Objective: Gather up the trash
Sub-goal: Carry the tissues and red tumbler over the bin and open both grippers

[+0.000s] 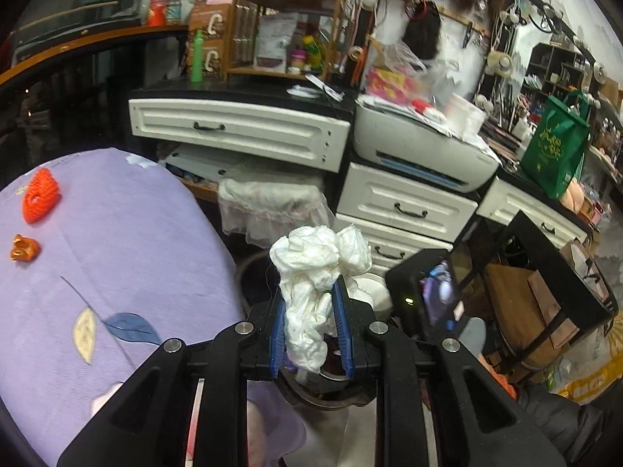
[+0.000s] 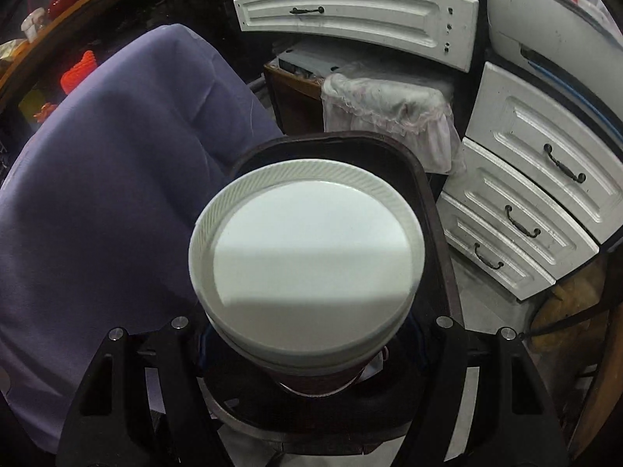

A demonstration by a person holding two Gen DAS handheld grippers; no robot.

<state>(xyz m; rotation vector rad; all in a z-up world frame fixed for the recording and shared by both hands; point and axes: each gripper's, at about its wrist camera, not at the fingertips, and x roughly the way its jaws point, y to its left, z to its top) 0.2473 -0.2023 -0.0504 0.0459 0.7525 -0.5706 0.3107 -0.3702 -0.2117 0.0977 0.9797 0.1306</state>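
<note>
My left gripper [image 1: 311, 311] is shut on a crumpled white tissue wad [image 1: 317, 272], which bulges above its blue-padded fingers [image 1: 277, 330]. It hangs beside the purple-clothed table [image 1: 117, 233], over a dark bin [image 1: 331, 393] seen partly below. My right gripper [image 2: 307, 354] holds a white-lidded paper cup [image 2: 307, 257] over a dark brown trash bin [image 2: 420, 179]; its fingertips are hidden behind the cup. An orange crumpled wrapper [image 1: 24, 248] and a red knitted item [image 1: 41, 200] lie on the table's left part.
White drawer units [image 1: 405, 202] and a printer [image 1: 420, 148] stand behind. A lace-covered stool [image 1: 272, 206] is under the desk. A green bag [image 1: 557, 148] sits at right. The right gripper's black body [image 1: 428, 292] is close on the right of my left gripper.
</note>
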